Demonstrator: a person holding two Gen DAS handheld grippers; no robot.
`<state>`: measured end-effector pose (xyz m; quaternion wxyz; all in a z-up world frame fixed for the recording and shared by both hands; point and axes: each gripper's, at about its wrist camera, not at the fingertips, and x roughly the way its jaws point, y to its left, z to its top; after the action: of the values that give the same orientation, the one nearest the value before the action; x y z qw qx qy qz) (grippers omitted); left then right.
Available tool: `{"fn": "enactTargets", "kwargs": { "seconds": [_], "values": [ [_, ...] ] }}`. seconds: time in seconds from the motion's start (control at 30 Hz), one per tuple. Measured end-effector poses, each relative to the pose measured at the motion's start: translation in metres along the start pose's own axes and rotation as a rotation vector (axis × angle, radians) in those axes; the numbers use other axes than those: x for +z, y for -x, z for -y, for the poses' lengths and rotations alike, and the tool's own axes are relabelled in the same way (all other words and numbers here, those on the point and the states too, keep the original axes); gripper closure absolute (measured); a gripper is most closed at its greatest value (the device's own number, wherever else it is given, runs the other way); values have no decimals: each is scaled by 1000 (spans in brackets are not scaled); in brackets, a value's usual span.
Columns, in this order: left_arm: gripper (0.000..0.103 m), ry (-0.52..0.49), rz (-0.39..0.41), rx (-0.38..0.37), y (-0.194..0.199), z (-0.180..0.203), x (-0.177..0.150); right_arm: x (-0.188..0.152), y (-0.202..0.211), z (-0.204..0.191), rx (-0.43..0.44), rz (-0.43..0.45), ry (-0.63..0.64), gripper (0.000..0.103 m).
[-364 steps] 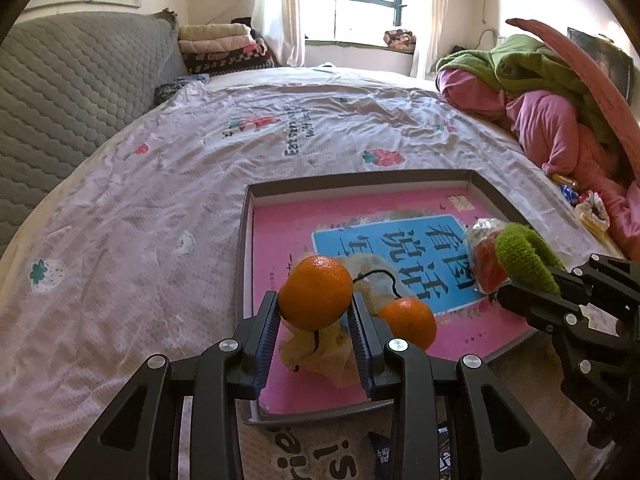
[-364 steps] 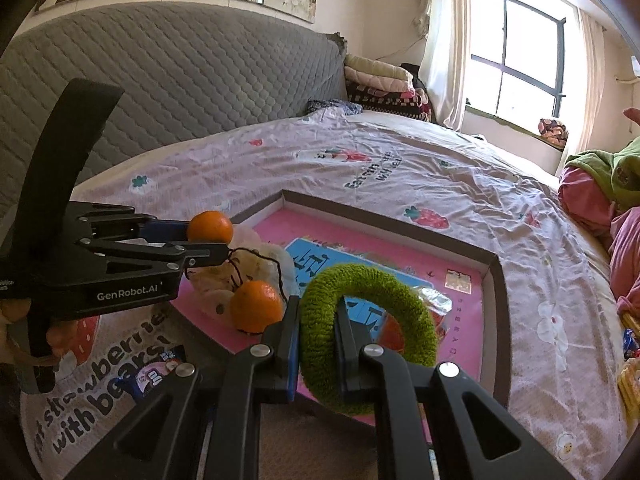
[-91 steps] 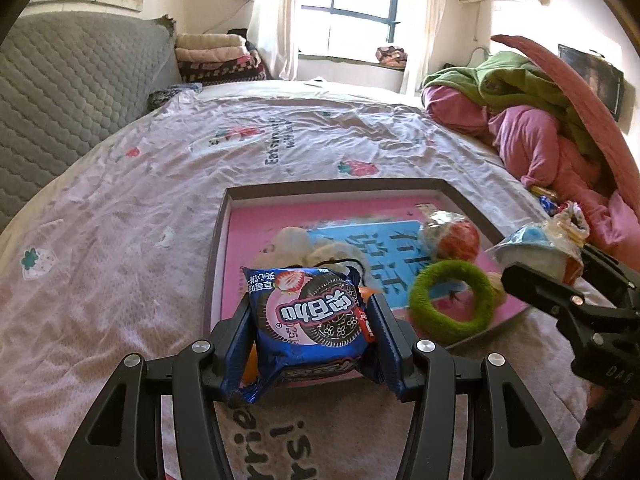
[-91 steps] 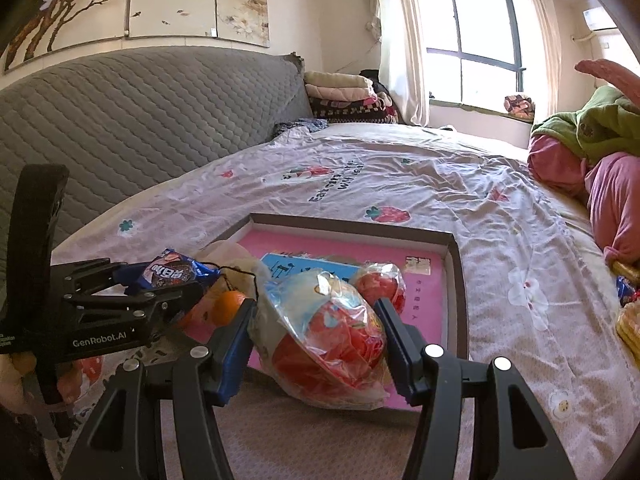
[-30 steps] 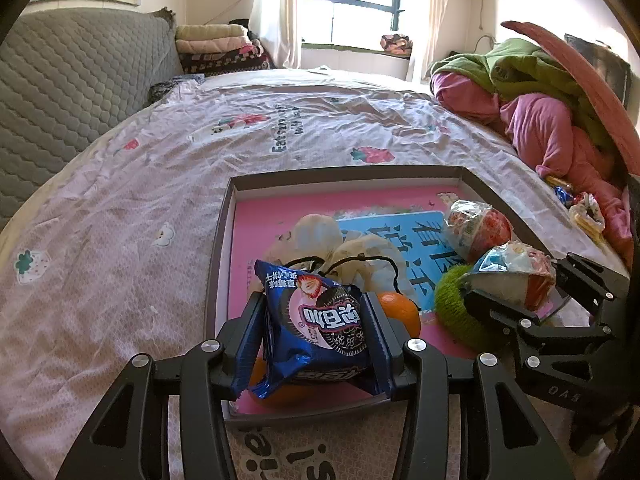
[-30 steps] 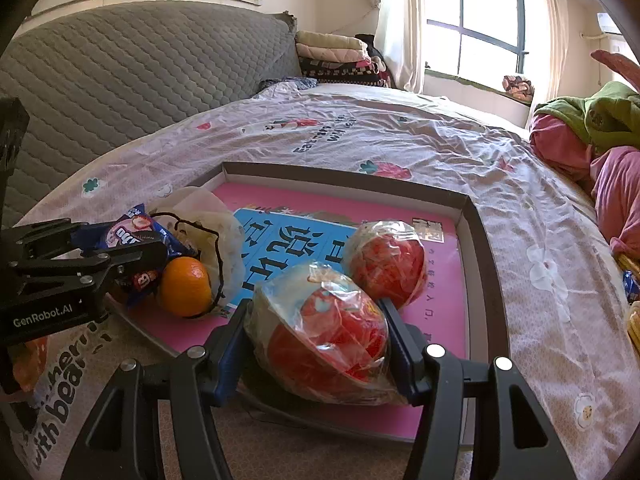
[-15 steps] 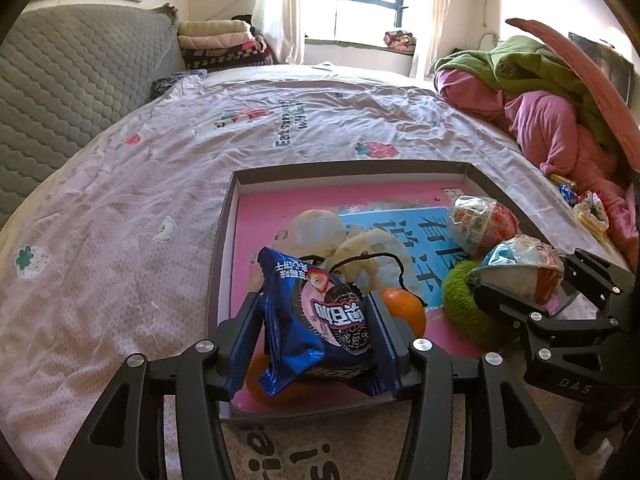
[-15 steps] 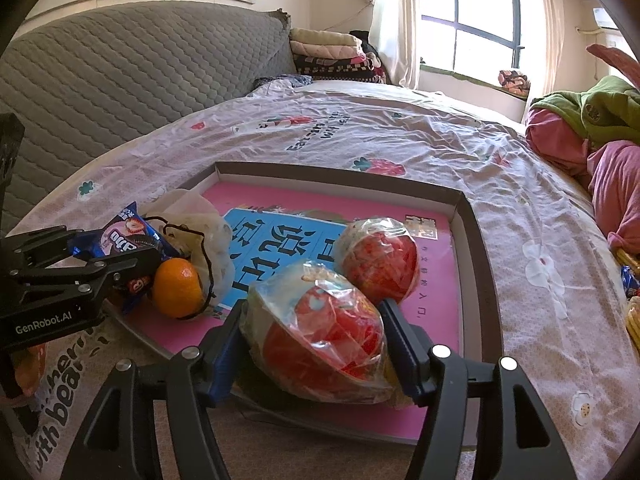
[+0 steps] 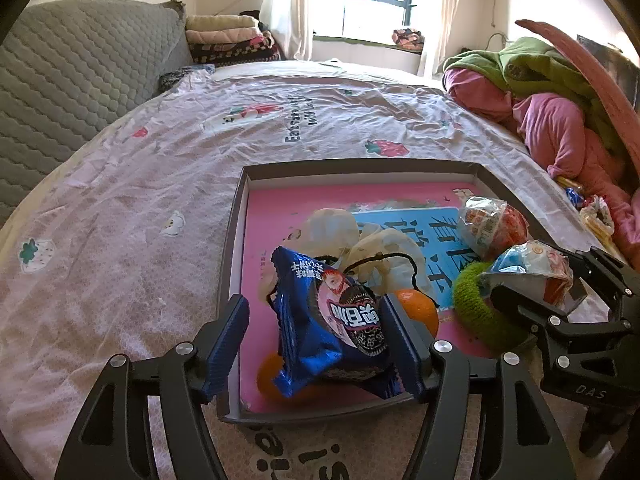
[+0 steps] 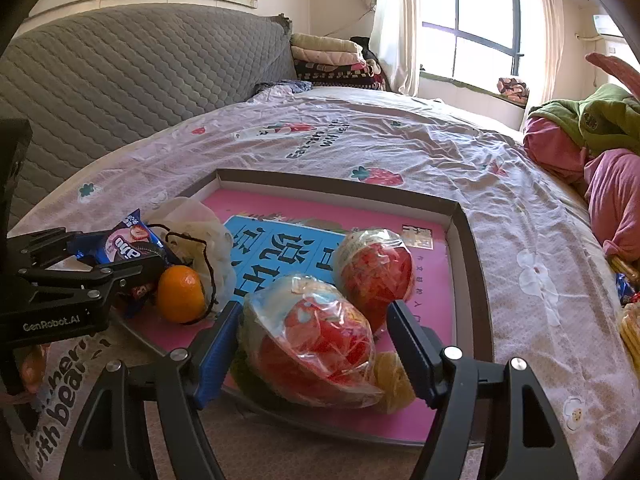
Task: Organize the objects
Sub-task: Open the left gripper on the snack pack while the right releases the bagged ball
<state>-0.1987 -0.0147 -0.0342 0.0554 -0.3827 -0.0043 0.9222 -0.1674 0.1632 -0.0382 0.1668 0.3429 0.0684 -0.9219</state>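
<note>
A shallow grey tray (image 9: 360, 166) with a pink floor lies on the bed. The jaws of my left gripper (image 9: 316, 344) are opening around a blue cookie packet (image 9: 332, 324). The packet leans on the right finger, clear of the left one, and rests on an orange (image 9: 272, 376). The jaws of my right gripper (image 10: 316, 352) are opening too. A plastic-wrapped red ball (image 10: 316, 340) sits loose between them on the tray (image 10: 472, 280), partly on a green ring (image 9: 476, 304). A second wrapped ball (image 10: 376, 272), another orange (image 10: 180, 294) and a white pouch (image 10: 204, 232) lie in the tray.
The tray sits near the front edge of a strawberry-print sheet (image 9: 160, 200). A grey quilted headboard (image 9: 80, 80) runs along the left. Pink and green bedding (image 9: 560, 120) is piled at the right, with small snack packets (image 9: 596, 216) beside it.
Both pairs of jaws have widened. The cookie packet has slumped down and rightward off the left finger. The wrapped ball now rests free in the tray.
</note>
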Motion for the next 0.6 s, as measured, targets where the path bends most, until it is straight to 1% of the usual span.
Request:
{"fn": "enactTargets", "kwargs": {
  "seconds": [0.17, 0.3, 0.6],
  "values": [
    [33, -5, -1, 4, 0, 2, 0, 0, 1, 0, 1, 2, -2, 30],
    [28, -9, 2, 23, 1, 2, 0, 0, 1, 0, -1, 3, 0, 30],
    [28, -29, 10, 31, 10, 9, 1, 4, 8, -2, 2, 29, -1, 30]
  ]
}}
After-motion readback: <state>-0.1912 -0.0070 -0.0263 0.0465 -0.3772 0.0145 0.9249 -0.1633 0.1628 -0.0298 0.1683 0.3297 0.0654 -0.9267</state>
